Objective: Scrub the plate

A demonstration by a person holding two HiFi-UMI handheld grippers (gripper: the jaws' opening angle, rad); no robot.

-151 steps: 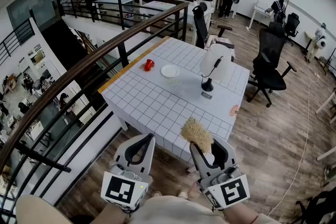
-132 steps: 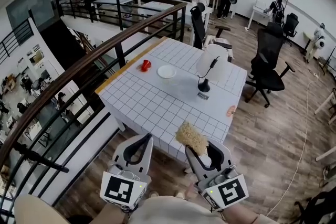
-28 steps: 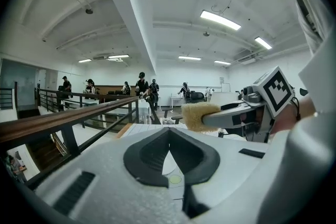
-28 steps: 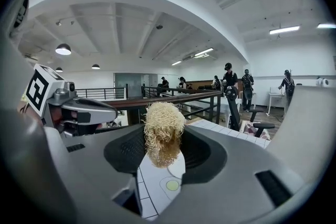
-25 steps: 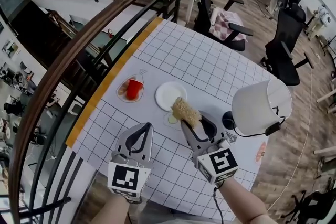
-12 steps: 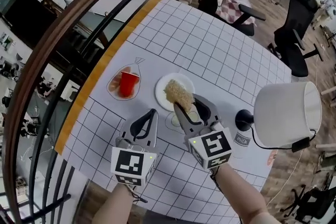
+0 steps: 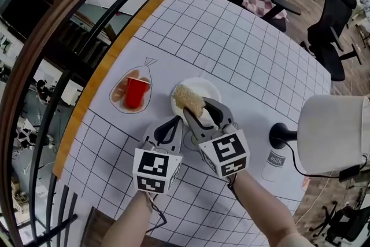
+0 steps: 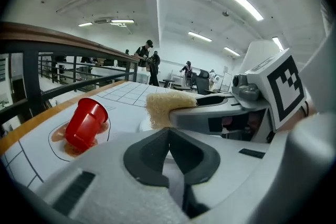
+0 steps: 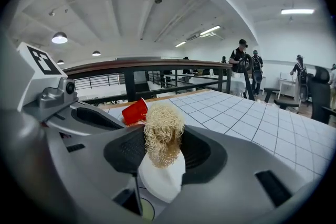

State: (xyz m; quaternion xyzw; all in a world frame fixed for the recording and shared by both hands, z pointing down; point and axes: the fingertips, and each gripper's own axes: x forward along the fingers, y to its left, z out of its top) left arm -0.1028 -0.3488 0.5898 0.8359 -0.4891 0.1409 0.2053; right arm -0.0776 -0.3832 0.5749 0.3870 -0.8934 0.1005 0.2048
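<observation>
- The white plate (image 7: pixel 203 88) sat near the middle of the gridded white table (image 7: pixel 248 49), a little toward the table's orange-banded edge.
- The right gripper (image 7: pixel 195 110) had its jaws clamped on a tan, fibrous scrubber (image 7: pixel 188 99), seen in the right gripper view as a curly tuft (image 9: pixel 164 131) pinched between the jaws.
- The scrubber lay over the side of the plate nearest the person. No view showed whether it pressed on the plate.
- The left gripper (image 7: pixel 172 124) was just beside the right one, at the plate's near rim. Its jaws were closed together with nothing between them, as the left gripper view (image 8: pixel 169 132) showed.
- A red cup (image 7: pixel 134 91) lay on its side between the plate and the orange-banded edge, on a printed outline with a brownish patch.
- A lamp with a white shade (image 7: pixel 335 133) and a dark base stood toward the opposite edge, with a small container labelled "milk" (image 7: pixel 273 163) just beside the base.
</observation>
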